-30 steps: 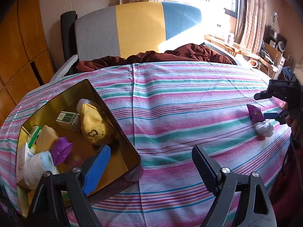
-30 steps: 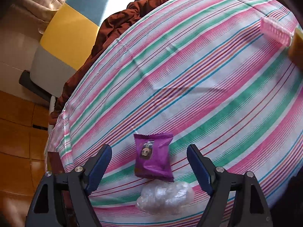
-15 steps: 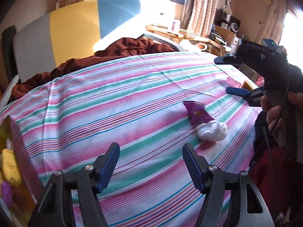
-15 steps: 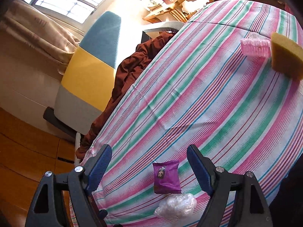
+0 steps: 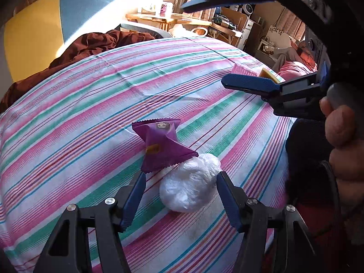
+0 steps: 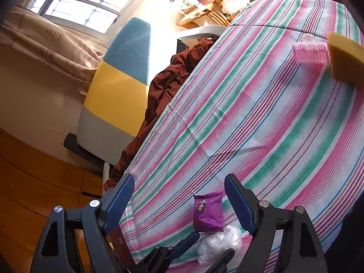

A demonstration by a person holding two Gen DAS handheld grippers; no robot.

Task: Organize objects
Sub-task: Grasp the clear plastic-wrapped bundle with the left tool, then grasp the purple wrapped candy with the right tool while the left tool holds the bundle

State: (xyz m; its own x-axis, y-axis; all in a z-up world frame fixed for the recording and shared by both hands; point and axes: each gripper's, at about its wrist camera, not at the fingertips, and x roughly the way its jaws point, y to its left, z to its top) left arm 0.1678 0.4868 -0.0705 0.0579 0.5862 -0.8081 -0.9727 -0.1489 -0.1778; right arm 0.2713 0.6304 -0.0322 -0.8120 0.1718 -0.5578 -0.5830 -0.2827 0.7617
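Between closing left gripper jaws: plastic wad, untouched, underside hidden.

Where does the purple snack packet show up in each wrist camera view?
Left wrist: purple snack packet sits centre frame, just beyond the left gripper.
Right wrist: low centre, between the right gripper's fingers in the picture.
Shared landmark: the white plastic ball touching its near edge.

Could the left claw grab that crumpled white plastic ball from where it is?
Probably yes. The left claw has been closing with the plastic ball between its open tips, nothing blocking. The purple packet leans against the ball and might get nudged.
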